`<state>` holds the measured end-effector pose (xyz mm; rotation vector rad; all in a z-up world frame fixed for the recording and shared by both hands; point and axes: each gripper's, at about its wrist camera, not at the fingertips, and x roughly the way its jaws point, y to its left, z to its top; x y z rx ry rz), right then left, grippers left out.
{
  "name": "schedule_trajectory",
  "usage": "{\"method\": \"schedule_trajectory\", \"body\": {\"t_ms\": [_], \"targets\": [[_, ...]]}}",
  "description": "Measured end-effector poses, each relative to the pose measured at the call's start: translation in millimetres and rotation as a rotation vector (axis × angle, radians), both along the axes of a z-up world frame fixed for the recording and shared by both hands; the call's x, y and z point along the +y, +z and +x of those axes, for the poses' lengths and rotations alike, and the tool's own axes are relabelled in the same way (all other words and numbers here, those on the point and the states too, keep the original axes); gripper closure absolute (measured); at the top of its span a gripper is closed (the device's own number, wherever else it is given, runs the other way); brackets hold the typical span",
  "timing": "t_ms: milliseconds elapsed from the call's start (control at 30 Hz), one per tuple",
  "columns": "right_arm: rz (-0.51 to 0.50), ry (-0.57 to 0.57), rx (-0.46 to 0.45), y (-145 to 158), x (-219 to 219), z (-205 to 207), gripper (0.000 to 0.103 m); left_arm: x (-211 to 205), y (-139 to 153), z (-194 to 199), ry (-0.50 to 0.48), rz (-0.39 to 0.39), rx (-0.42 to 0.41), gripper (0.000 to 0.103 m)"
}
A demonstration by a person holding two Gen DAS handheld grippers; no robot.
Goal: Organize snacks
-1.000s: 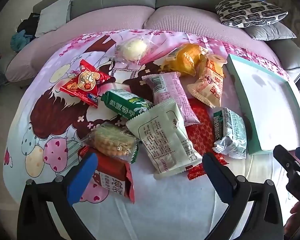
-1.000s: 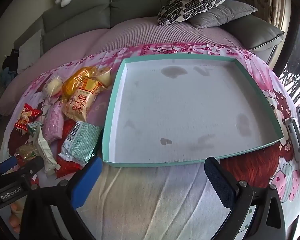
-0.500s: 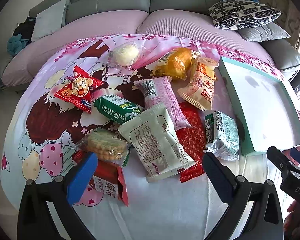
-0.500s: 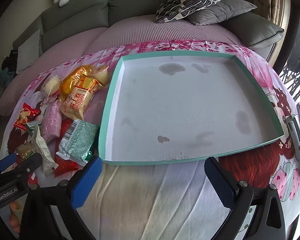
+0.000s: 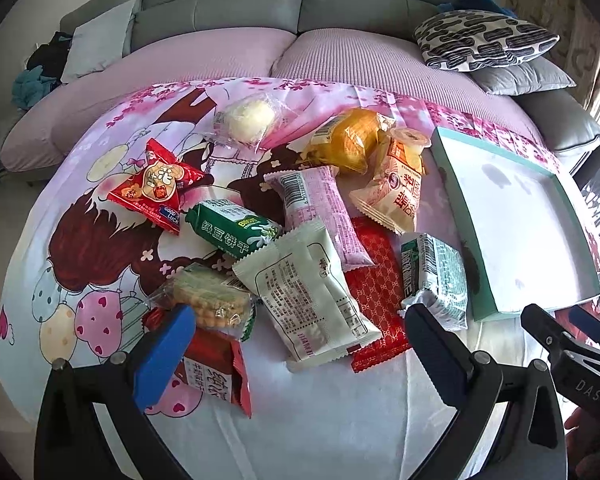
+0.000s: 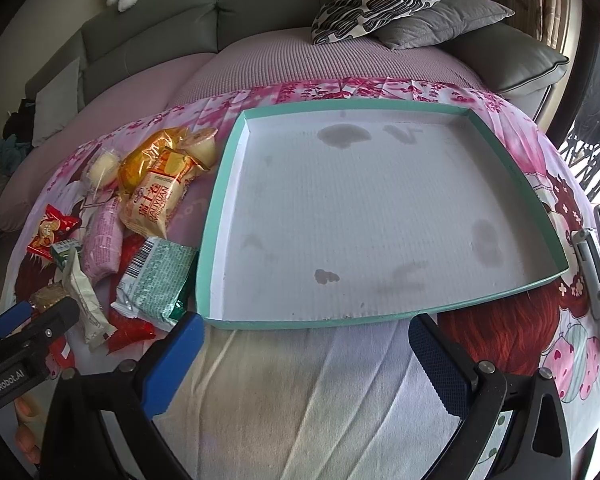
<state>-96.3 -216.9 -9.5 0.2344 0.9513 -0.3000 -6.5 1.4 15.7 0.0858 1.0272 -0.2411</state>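
Left gripper [image 5: 296, 344] hovered with jaws spread wide, empty, over pile of wrapped snack packets [image 5: 300, 240] on pink cartoon-print cloth [image 5: 80, 240]. Shallow teal-rimmed white cardboard tray [image 6: 380, 216] lay right of pile, nothing inside. Right gripper [image 6: 304, 356] spread wide, empty, near tray's front edge

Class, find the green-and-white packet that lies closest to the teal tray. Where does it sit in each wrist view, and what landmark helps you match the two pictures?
Left wrist view: the green-and-white packet is right of centre, low, just left of the teal tray.
Right wrist view: the packet is at lower left, again just left of the tray.
Shared landmark: the tray's left wall.
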Motion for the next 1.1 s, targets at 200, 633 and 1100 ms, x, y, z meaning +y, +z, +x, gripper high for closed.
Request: {"method": "schedule_trajectory", "body": {"t_ms": [200, 633, 1100], "targets": [[0.001, 0.001, -0.001, 0.1, -0.5, -0.2, 0.000, -1.9, -0.8, -0.3, 0.002, 0.000, -0.001, 0.000], [0.004, 0.002, -0.002, 0.1, -1.1, -0.1, 0.000, -1.7, 2.2, -1.6, 0.019, -0.009, -0.035, 0.000], [0.006, 0.003, -0.002, -0.3, -1.0, -0.3, 0.000, -3.5, 6.6, -2.8, 0.019, -0.007, -0.070, 0.000]]}}
